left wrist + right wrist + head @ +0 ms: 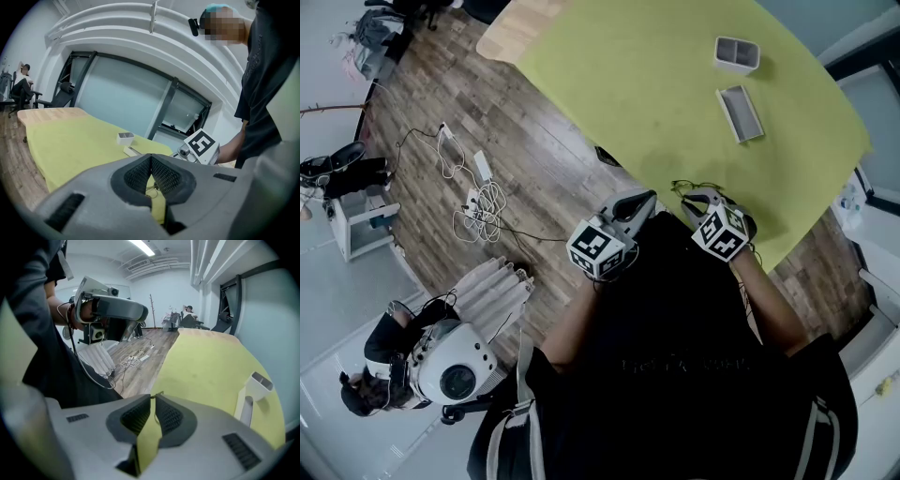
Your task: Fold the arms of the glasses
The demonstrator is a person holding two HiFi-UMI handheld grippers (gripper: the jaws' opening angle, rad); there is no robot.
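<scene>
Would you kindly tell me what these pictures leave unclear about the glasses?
1. Whether the arms are folded: in the head view the glasses are thin wire, too small, and partly under the right gripper.
2. Left gripper view: the left gripper, shut, hides all but a wire loop.
3. Right gripper view: only a wire tip shows.

- The table (656, 84) stood ahead of the person, with the floor (534, 141) to its left.
- A small tray (737, 53) sat on the far right part of the table. A long case (740, 112) lay just nearer, apart from the tray.
- The glasses (684, 186) were at the table's near edge, at the tips of the right gripper (696, 195).
- The left gripper (649, 199) was just left of the glasses.
- Cables (478, 202) lay on the floor, left of both grippers.
- A cabinet (358, 220) stood farther left.
</scene>
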